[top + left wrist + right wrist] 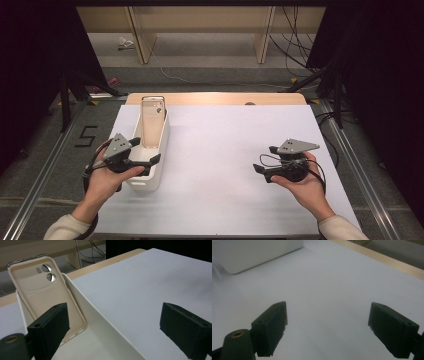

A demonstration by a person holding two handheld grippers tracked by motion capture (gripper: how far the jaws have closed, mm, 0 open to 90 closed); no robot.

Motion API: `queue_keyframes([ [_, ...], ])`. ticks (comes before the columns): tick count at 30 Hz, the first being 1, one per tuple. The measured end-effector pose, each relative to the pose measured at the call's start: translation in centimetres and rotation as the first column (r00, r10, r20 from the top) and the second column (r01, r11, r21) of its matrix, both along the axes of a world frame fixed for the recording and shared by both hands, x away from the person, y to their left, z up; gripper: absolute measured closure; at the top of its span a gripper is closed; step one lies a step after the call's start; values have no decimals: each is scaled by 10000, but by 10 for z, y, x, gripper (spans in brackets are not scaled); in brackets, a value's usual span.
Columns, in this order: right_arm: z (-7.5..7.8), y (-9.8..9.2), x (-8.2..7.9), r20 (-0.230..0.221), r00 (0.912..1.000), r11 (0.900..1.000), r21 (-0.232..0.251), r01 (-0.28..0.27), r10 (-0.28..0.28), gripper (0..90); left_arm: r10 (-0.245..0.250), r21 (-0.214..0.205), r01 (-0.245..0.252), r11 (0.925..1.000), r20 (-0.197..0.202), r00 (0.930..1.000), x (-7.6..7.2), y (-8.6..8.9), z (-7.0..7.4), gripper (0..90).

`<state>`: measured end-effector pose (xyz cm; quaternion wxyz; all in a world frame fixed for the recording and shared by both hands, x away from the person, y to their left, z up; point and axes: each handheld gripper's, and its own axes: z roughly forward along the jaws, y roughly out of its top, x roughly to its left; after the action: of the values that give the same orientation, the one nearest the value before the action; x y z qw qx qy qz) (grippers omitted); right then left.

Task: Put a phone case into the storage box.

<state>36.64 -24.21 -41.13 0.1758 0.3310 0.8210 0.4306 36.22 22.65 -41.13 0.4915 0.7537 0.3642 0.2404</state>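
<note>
A beige phone case (152, 121) stands upright in a narrow white bin (161, 159) on the left of the table, leaning against the bin's far end. Its inner side and two camera holes face my left gripper (146, 151), which hovers open over the near part of the bin. In the left gripper view the case (47, 297) lies just beyond the left jaw. The bin's long wall (100, 322) runs between the open jaws of the left gripper (117, 327). My right gripper (264, 160) is open over bare table at the right, holding nothing; its jaws in its own view (332, 327) stand wide apart.
A white sheet (230, 165) covers the table, with a wooden strip (215, 98) along the far edge. The bin's outer side (254, 255) shows far off in the right gripper view. Dark stands and cables sit on the floor beyond the table.
</note>
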Motion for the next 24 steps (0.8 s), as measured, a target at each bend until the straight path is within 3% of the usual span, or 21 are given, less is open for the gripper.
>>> queue_keyframes([
  [6, -1, 1, 0, -32, 10000, 10000, -12, -36, 36, 165, -142, 258, 140, 9996, 85, 9999, -6, -4, -2, 85],
  [24, 0, 0, 0, -11, 10000, 10000, 14, -39, 39, 165, -259, 58, 259, 9996, -48, 9997, -11, -4, -3, 87],
])
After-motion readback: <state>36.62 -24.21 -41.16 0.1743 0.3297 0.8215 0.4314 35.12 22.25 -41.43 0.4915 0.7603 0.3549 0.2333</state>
